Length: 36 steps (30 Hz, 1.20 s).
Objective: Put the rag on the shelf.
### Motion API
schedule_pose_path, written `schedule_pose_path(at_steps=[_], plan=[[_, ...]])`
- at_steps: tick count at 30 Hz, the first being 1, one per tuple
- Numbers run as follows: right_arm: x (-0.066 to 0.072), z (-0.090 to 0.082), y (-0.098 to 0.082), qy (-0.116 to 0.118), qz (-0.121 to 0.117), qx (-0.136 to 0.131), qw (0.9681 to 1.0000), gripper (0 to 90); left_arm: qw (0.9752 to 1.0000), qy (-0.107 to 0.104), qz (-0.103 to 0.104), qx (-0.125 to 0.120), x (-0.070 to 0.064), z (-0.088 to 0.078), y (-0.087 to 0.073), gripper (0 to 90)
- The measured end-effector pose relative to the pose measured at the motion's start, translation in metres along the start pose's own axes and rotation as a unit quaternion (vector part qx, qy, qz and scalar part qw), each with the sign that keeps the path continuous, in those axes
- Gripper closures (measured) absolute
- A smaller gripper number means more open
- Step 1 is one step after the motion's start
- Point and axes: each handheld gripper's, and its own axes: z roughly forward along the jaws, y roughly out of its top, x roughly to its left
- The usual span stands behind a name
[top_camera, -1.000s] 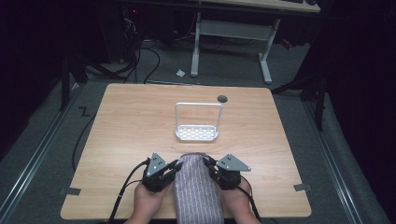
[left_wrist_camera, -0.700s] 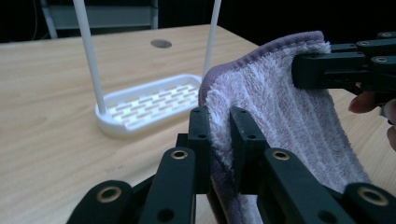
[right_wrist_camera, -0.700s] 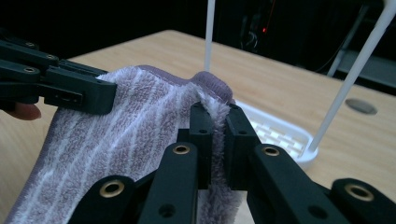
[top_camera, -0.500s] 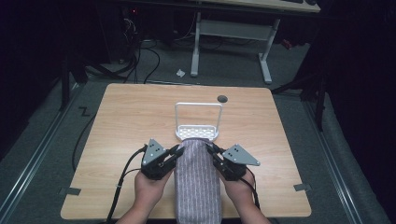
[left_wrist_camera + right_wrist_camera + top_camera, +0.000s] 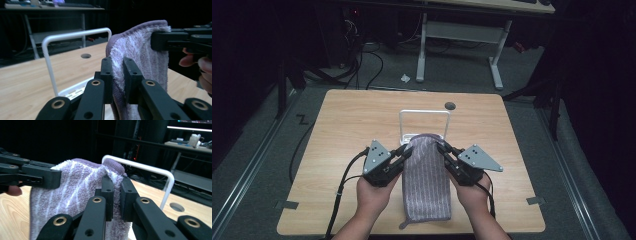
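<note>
A purple striped towel (image 5: 428, 180) hangs lifted between both grippers, its lower end trailing at the table's front edge. My left gripper (image 5: 406, 150) is shut on the towel's left top corner, and in the left gripper view its pads (image 5: 117, 75) pinch the fluffy edge of the towel (image 5: 140, 50). My right gripper (image 5: 444, 148) is shut on the right top corner, where the right gripper view shows the towel (image 5: 72, 187) squeezed between its jaws (image 5: 117, 195). A white wire rack (image 5: 424, 122) stands upright just behind the towel's raised top.
The wooden table (image 5: 347, 120) has a round hole (image 5: 450, 105) near its back edge. Cables trail from both grippers toward the front. A white-legged desk (image 5: 457, 37) stands on the floor beyond the table.
Both grippers have risen and moved slightly away from the person, lifting the towel's top edge off the table up to the height of the rack.
</note>
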Motion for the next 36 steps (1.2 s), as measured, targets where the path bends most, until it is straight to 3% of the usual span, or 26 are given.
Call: schedule_pose_path(at_steps=[5, 8, 16, 23, 28, 31, 36], plan=[[0.001, -0.002, 0.01, 0.003, -0.005, -0.008, 1.0, 83.9, 0.9998, 0.01, 0.011, -0.014, 0.0, -0.004, 0.014, 79.6], [0.002, -0.003, 0.02, 0.004, -0.005, -0.017, 0.9998, 83.9, 0.9997, 0.004, 0.005, -0.023, 0.001, -0.007, 0.021, 78.7], [-0.001, -0.002, 0.035, 0.0, -0.007, -0.031, 0.9995, 83.8, 0.9992, -0.001, 0.026, -0.031, 0.004, -0.008, 0.04, 79.6], [-0.008, -0.002, 0.05, -0.007, -0.003, -0.044, 0.999, 83.9, 0.9977, 0.011, 0.04, -0.054, 0.006, -0.008, 0.057, 79.6], [-0.017, -0.002, 0.062, -0.013, 0.006, -0.046, 0.9988, 83.9, 0.9974, 0.014, 0.037, -0.06, 0.009, -0.003, 0.065, 79.8], [-0.02, -0.001, 0.066, -0.014, 0.002, -0.048, 0.9987, 83.9, 0.9967, -0.006, 0.039, -0.071, 0.014, 0.002, 0.069, 79.9], [-0.031, 0.004, 0.069, -0.014, 0.015, -0.051, 0.9985, 84.0, 0.9973, 0.002, 0.036, -0.064, 0.025, 0.011, 0.075, 80.1]])
